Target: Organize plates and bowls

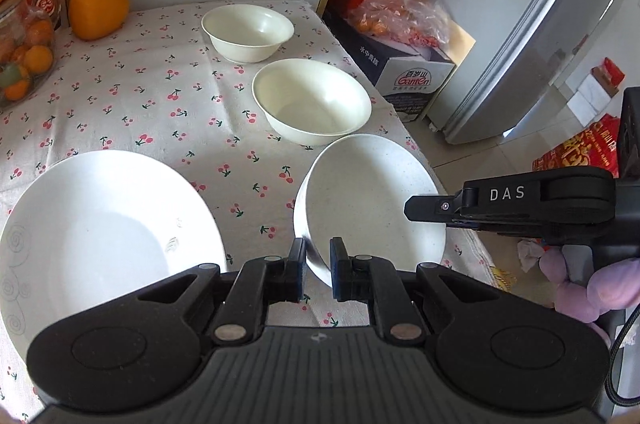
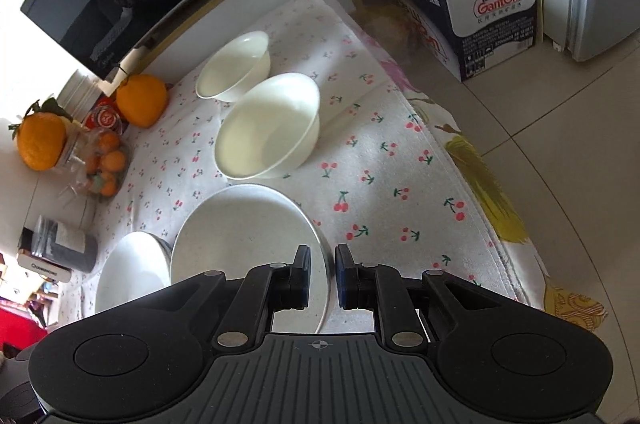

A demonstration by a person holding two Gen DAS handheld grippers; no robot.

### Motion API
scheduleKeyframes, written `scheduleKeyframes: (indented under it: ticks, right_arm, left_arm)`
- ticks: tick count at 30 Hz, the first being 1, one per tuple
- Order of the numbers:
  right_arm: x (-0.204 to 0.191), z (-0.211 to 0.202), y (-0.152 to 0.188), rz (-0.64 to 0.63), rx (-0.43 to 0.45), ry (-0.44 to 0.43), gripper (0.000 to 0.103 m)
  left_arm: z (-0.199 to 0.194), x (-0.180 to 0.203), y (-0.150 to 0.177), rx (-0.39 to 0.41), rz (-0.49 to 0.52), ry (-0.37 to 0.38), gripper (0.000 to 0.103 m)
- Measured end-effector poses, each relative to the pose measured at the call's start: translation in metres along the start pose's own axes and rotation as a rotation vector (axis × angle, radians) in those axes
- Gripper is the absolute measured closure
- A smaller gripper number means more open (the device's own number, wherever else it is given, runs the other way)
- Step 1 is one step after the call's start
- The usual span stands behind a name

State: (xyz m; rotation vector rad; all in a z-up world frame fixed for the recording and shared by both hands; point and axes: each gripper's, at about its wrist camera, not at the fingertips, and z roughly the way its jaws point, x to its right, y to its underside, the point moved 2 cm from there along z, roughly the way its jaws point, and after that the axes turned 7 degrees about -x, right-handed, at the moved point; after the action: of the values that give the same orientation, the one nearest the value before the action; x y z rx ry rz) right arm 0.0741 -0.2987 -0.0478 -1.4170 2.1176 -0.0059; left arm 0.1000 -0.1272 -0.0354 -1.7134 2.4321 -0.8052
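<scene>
White speckled ceramic plate [image 1: 372,200], tilted off the cherry-print tablecloth [image 1: 132,104] near its right edge, is clamped at its rim by the left gripper [image 1: 318,264] while the right gripper [image 2: 323,278] straddles its opposite rim without gripping, probably for stacking onto the glossy white plate [image 1: 104,224] beside it

- The table [image 1: 132,104] wore a cherry-print cloth [image 1: 168,72].
- Left of the large bowl [image 1: 312,102] lay a white plate [image 1: 108,236]; behind it, a small bowl [image 1: 248,32] and an orange [image 1: 98,6].

A home kitchen or dining corner — a cherry-print tablecloth [image 1: 160,96] covers the table. A silver fridge [image 1: 560,24] stands far right; oranges [image 1: 98,6] sit far left.
</scene>
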Motion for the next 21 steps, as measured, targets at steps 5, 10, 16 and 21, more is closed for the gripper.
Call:
scheduleKeyframes:
  ticks: [5, 10, 16, 21]
  right_arm:
    - [0.010, 0.012, -0.002, 0.019, -0.018, -0.016, 0.088]
    - [0.010, 0.017, -0.006, 0.005, -0.013, -0.040, 0.088]
    - [0.009, 0.023, -0.009, -0.005, -0.011, -0.069, 0.087]
    - [0.006, 0.024, -0.013, -0.012, -0.012, -0.112, 0.068]
  left_arm:
    - [0.010, 0.000, -0.002, -0.026, 0.005, -0.021, 0.092]
    - [0.013, 0.000, -0.004, -0.023, 0.016, -0.051, 0.090]
    - [0.014, 0.000, -0.006, -0.009, 0.033, -0.068, 0.080]
    - [0.010, -0.002, -0.008, 0.016, 0.032, -0.069, 0.068]
